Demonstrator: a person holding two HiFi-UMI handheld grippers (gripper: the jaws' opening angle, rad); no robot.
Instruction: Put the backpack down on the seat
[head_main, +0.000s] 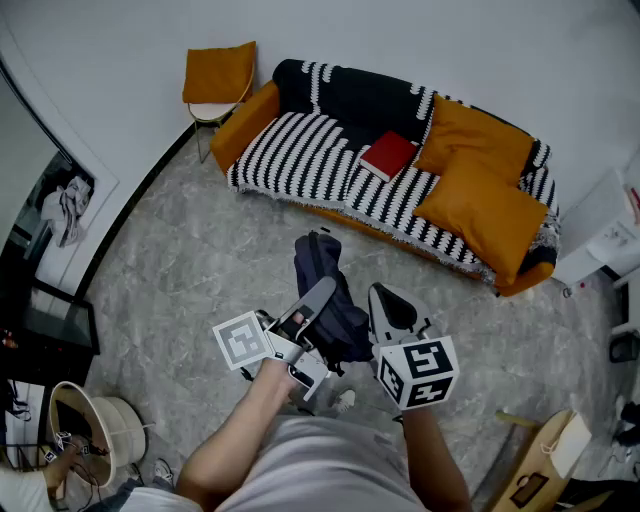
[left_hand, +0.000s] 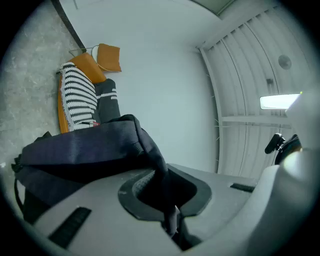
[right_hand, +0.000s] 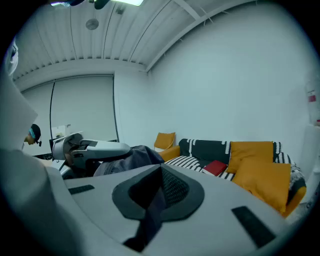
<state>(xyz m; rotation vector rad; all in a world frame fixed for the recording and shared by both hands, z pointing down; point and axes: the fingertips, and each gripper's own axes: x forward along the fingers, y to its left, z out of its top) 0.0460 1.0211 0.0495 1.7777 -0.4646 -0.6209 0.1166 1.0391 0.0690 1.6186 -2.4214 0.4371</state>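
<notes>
Head view — left gripper (head_main: 322, 292) and right gripper (head_main: 380, 298) clamp the backpack (head_main: 320, 262).

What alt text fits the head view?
Seen from above, a person holds up a dark backpack with the left tongs and right tongs, both shut on it. Ahead stands a black-and-white striped sofa with orange cushions and a small red item on its seat.

- Backpack (head_main: 340, 318): dark woven cloth, matt.
- Sofa throw (head_main: 300, 150): coarse knitted cloth, black-and-white.
- Cushions (head_main: 485, 205): orange cloth, matt.
- Floor (head_main: 190, 270): grey marbled stone look, smooth, faint sheen.
- Left gripper (head_main: 320, 292) and right gripper (head_main: 385, 300): matt grey plastic, with black dimpled pads (right_hand: 172, 187).
</notes>
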